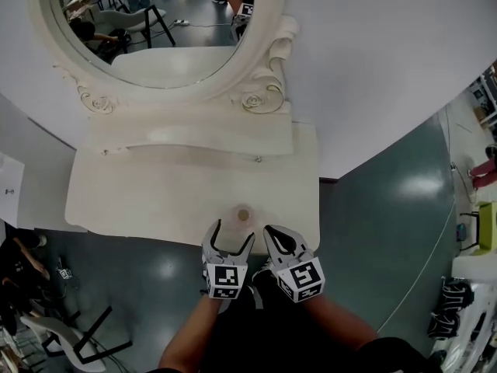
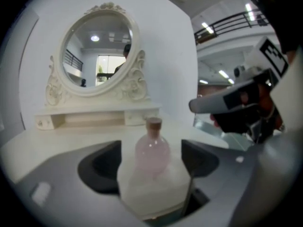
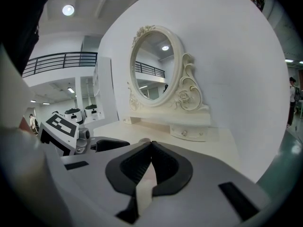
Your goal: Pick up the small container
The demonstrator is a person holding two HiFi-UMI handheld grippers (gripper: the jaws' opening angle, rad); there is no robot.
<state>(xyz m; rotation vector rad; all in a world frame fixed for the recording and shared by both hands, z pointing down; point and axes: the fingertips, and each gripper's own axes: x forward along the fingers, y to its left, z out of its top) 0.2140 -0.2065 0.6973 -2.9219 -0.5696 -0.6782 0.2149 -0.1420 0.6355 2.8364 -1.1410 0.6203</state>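
Observation:
The small container is a round pale pink bottle (image 1: pixel 243 215) with a cork-like stopper, standing upright near the front edge of the cream dressing table (image 1: pixel 155 193). In the left gripper view the bottle (image 2: pixel 152 148) sits between the two dark pads, with a gap on each side. My left gripper (image 1: pixel 233 235) is open around it and the pads do not press on it. My right gripper (image 1: pixel 270 233) hovers just to the right of the bottle, its jaws shut tip to tip with nothing between them (image 3: pixel 150 143). It also shows in the left gripper view as the right gripper (image 2: pixel 227 103).
An oval mirror (image 1: pixel 163 22) in an ornate cream frame stands at the back of the table above a low shelf with a small drawer knob (image 1: pixel 258 159). A white wall is behind. Grey-green floor lies to the right, and chairs (image 1: pixel 70 332) stand at lower left.

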